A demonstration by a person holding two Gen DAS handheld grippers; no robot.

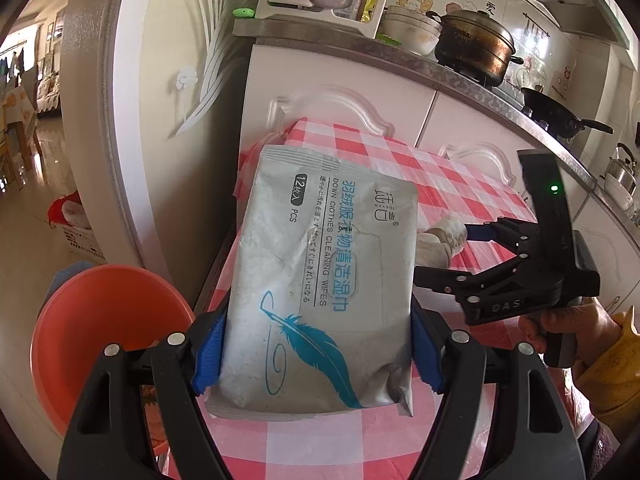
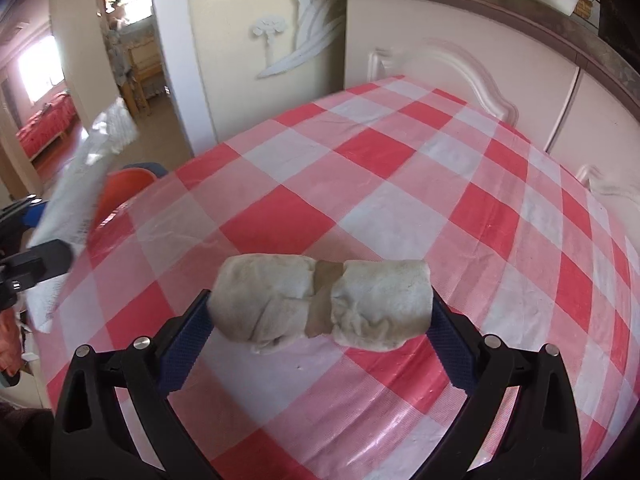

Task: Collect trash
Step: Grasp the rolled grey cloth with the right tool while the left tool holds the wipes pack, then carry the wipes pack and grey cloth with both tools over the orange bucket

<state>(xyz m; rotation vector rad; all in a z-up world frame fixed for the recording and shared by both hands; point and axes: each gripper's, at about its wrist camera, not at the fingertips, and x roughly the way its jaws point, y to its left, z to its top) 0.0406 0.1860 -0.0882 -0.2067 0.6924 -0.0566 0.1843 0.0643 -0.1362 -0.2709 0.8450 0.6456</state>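
Left gripper (image 1: 316,354): jaws about two-thirds open, blue pads pressed against both long sides of a grey wet-wipes pack (image 1: 320,280). Pack is clamped near its lower end, printed face up, blue feather logo toward the gripper; it sits above the table's left edge, over the red-and-white checked tablecloth (image 1: 460,184). An orange basin (image 1: 100,332) lies below, just off that left edge, on the floor side.

Right gripper (image 2: 320,320): jaws wide, pads against both ends of a rolled dirty white cloth (image 2: 320,300) with a brown band around its middle. Roll lies crosswise between the fingers, above the checked cloth toward the table's near edge; whether it touches the cloth, cannot tell.

Left wrist view shows the right gripper over the table's right side, a hand (image 1: 568,328) on its handle.
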